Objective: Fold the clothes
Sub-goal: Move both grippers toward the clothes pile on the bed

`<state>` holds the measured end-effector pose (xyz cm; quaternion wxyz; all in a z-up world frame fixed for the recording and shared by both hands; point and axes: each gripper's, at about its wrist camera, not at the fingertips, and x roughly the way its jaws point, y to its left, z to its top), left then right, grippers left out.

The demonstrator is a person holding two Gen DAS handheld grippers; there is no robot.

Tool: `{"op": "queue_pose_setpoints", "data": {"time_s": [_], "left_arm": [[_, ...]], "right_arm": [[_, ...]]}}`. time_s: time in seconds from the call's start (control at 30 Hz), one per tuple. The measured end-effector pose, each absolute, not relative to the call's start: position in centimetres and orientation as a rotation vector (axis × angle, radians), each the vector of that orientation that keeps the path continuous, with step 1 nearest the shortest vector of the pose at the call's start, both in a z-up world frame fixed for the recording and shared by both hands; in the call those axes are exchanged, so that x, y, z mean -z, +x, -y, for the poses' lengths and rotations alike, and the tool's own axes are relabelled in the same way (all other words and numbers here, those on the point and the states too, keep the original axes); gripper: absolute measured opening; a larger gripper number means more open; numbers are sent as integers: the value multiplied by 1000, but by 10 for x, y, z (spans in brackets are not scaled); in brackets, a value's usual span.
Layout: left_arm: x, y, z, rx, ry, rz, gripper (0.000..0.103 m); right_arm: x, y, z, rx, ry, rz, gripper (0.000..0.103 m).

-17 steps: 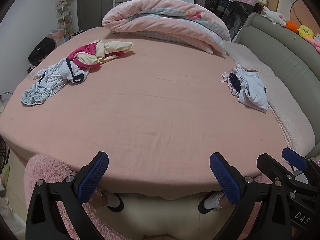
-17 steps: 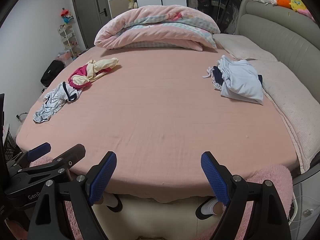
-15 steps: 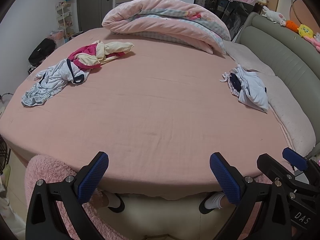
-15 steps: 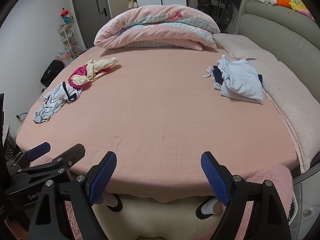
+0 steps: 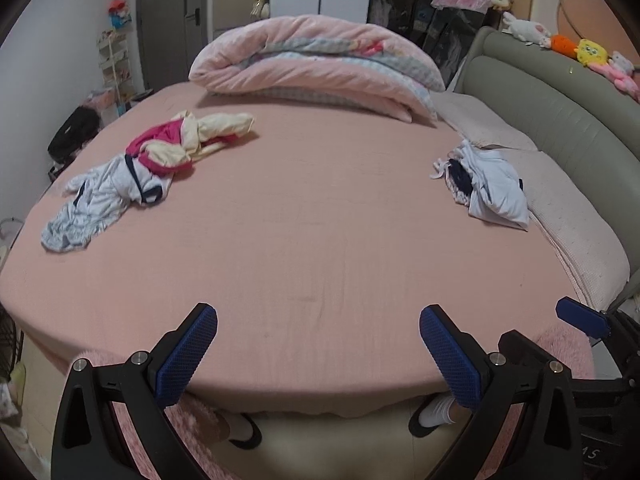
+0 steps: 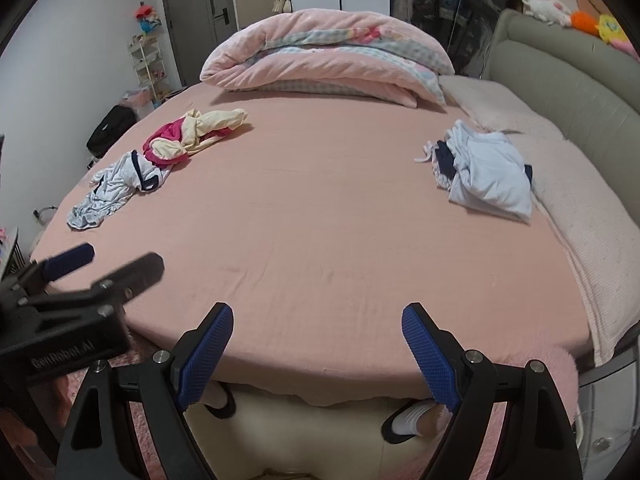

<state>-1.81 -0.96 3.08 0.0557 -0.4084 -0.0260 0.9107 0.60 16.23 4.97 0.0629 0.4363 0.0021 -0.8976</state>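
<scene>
Both grippers hung over the near edge of the bed [image 5: 320, 248], side by side, nothing between the fingers; left gripper [image 5: 318, 354] was spread wide, blue pads [image 5: 188, 356] empty; right gripper [image 6: 318, 350] was equally wide apart, blue pads [image 6: 430, 358] empty too; in the right wrist view the left gripper showed at the left edge, blurred, over the bed's near-left corner.

Clothes sat in two groups on the pink sheet, well apart from both grippers; far left: a crumpled white garment with navy trim [image 5: 102, 196] nearest the left edge, touching a tangled magenta and cream garment [image 5: 188, 140] lying farther back; same pair visible from the right wrist, white one [image 6: 116, 188], magenta and cream one [image 6: 192, 138]; far right: a folded stack with a light blue top piece [image 5: 494, 188] and something dark navy under it, resting just beside the pale pillow [image 5: 568, 220] along the grey padded headboard [image 5: 560, 112]; same stack from the right wrist [image 6: 486, 170].

Middle of the sheet was bare fabric; a folded pink duvet [image 5: 316, 60] lay at the far side of the bed; plush toys [image 5: 588, 52] lined the headboard top; a person's feet in white socks and dark slippers [image 5: 434, 418] stood on a pink shaggy rug below the bed edge, between the fingers of each gripper in view.
</scene>
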Motion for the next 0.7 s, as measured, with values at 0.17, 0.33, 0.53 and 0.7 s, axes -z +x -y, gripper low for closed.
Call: {"op": "queue_pose_setpoints", "data": {"time_s": [0.17, 0.33, 0.53, 0.7], "left_arm": [[-37, -31, 37, -2753, -1223, 126, 103], [-37, -44, 89, -2776, -1246, 294, 103], [-27, -66, 153, -2829, -1297, 440, 103], [-17, -92, 201, -2892, -1298, 535, 103]], "right_arm": [[-58, -1, -152, 2661, 1245, -102, 86], [-73, -23, -127, 2629, 1111, -254, 86], [-77, -79, -79, 2524, 1113, -169, 86], [-67, -127, -26, 2438, 1147, -162, 86]]}}
